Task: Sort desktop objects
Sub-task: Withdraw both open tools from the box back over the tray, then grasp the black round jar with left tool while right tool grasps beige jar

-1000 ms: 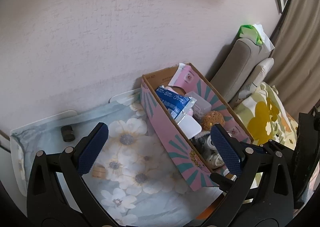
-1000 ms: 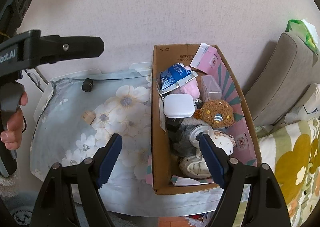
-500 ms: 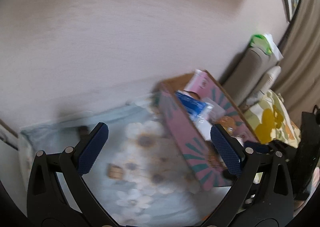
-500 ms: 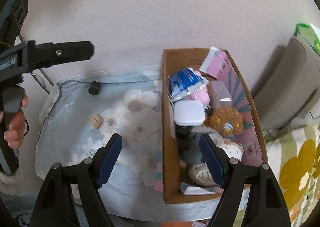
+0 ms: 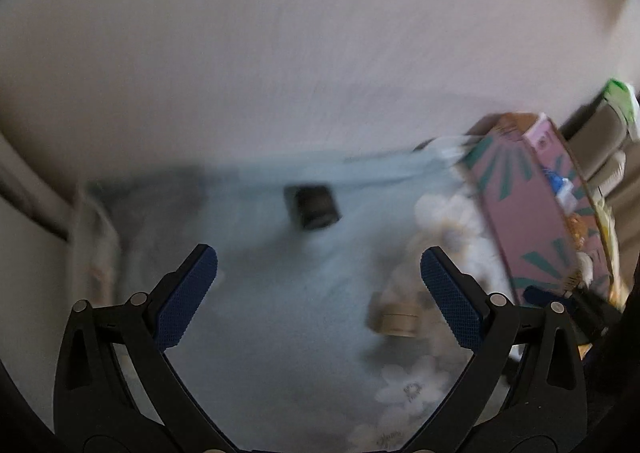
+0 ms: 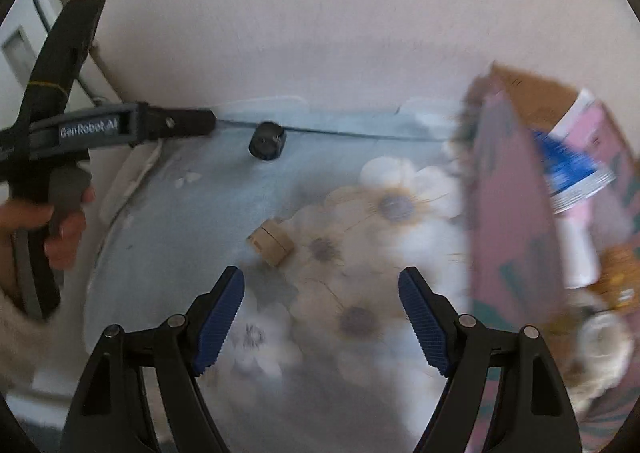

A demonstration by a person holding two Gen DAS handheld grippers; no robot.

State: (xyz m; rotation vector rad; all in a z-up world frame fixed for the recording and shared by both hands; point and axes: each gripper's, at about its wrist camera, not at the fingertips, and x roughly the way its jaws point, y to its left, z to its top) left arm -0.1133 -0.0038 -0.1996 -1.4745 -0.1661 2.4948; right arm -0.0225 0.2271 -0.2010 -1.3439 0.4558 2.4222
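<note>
A small black cylinder (image 5: 314,207) (image 6: 267,141) lies near the back edge of the blue floral cloth (image 5: 280,293) (image 6: 180,221). A small beige block (image 5: 398,323) (image 6: 272,243) rests on the cloth nearer the front. My left gripper (image 5: 318,271) hovers open over the cloth, the black cylinder just beyond its fingertips and the beige block beside its right finger. My right gripper (image 6: 320,291) is open too, with the beige block ahead of its left finger. The pink cardboard box (image 5: 532,213) (image 6: 516,205) at the right holds several items. Both views are blurred.
A pale wall rises right behind the cloth. In the right wrist view a hand (image 6: 64,229) grips the left tool's handle at the far left. A grey cushion with a green packet (image 5: 620,101) sits beyond the box.
Both grippers have dropped closer to the cloth and swung left, away from the box. The black cylinder and beige block now appear larger and more central. Jaws unchanged.
</note>
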